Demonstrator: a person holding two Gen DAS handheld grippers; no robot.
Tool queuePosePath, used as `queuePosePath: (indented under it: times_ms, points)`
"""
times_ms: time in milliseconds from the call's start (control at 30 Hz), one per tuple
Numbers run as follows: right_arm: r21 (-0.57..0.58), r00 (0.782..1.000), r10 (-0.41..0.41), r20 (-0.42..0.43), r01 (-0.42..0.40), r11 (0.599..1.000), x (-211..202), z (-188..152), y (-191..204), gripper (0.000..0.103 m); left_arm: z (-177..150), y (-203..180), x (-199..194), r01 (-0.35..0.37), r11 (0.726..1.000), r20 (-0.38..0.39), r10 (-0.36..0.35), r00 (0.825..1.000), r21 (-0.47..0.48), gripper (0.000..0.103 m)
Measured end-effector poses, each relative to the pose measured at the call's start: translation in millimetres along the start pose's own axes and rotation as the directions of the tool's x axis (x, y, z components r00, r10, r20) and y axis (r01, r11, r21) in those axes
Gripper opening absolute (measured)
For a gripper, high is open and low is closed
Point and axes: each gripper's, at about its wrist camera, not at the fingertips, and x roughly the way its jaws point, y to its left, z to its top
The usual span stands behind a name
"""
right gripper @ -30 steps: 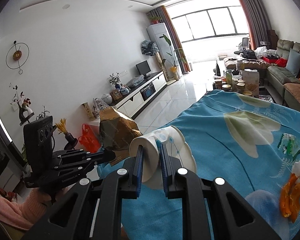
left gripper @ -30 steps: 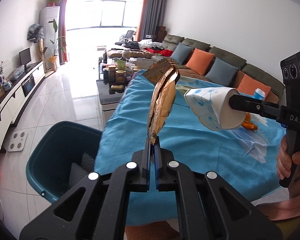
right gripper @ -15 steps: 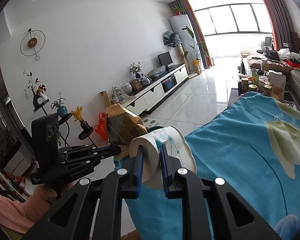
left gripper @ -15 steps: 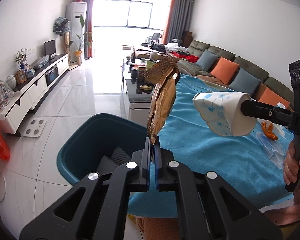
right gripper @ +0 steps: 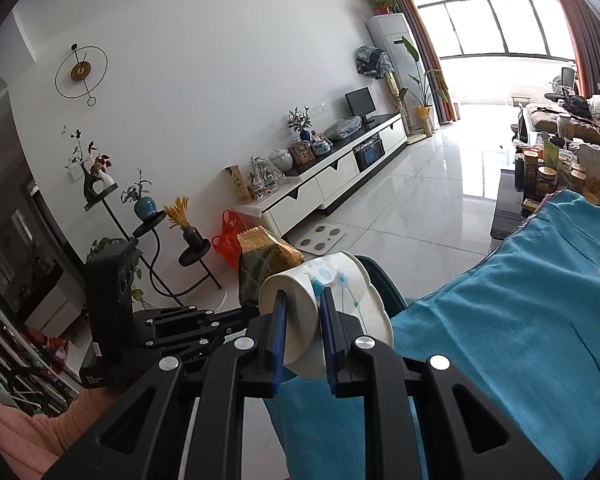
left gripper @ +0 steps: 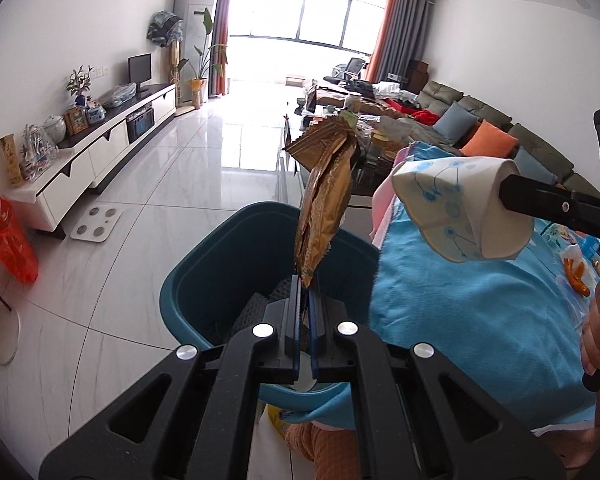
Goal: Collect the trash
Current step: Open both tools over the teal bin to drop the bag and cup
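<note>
My left gripper (left gripper: 305, 286) is shut on a crumpled gold snack wrapper (left gripper: 324, 204) and holds it upright over the teal trash bin (left gripper: 204, 276). My right gripper (right gripper: 303, 300) is shut on a squashed white paper cup with blue flowers (right gripper: 332, 296). In the left wrist view the cup (left gripper: 460, 208) hangs to the right of the wrapper, above the edge of the blue-clothed table (left gripper: 460, 312). In the right wrist view the wrapper (right gripper: 266, 264) and the left gripper (right gripper: 204, 320) sit to the left of the cup. The bin rim (right gripper: 384, 284) shows behind the cup.
Orange peel (left gripper: 576, 276) and other scraps lie on the table at the right. A red bag (left gripper: 14, 240), a white scale (left gripper: 96, 226) and a TV cabinet (left gripper: 100, 156) stand on the left. A cluttered coffee table (right gripper: 548, 172) and sofa (left gripper: 488, 136) lie beyond.
Both grippers have swung left, off the table. The wrapper now hangs above the bin, and the cup has come to the table's edge beside the bin.
</note>
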Motion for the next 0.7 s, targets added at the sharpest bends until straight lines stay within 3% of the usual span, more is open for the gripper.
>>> queuePosePath:
  times_ms: [700]
  points:
    - [0.043,0.990,-0.014,-0.141,0.021,0.999,89,11,0,0.017,-11,19,75,-0.037,0.995,-0.119,0.025,0.993,-0.095,0.007]
